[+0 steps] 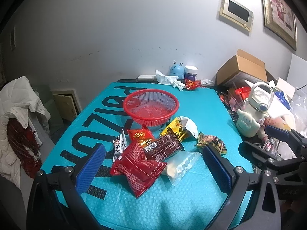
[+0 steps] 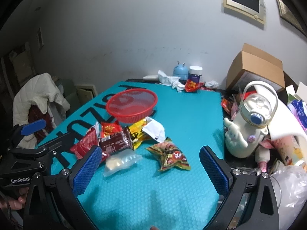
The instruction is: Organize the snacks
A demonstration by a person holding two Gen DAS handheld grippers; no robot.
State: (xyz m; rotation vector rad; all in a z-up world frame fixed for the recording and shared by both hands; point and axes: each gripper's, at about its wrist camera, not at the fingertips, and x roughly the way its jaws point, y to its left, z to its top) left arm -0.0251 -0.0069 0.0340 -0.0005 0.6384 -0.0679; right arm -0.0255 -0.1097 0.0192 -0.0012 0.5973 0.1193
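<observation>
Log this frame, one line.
stage: pre-grasp | left tongs: open, empty | right tongs: open, empty | red basket: empty | snack packets: piled on mat

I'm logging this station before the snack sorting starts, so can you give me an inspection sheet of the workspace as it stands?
Surface: teal bubble-textured mat with large black lettering.
Job's things: round red plastic mesh basket, empty; loose pile of foil snack packets in front of it; one crumpled yellow-green packet apart to the right.
Clutter: white lidded jug with carry handle, open brown cardboard box, crumpled white tissue, bags along the right edge.
Grippers: left claw and right claw open, holding nothing, above the mat.
Cables: nothing seen.
Surroundings: white quilted jacket over a chair, wall-mounted screen.
</observation>
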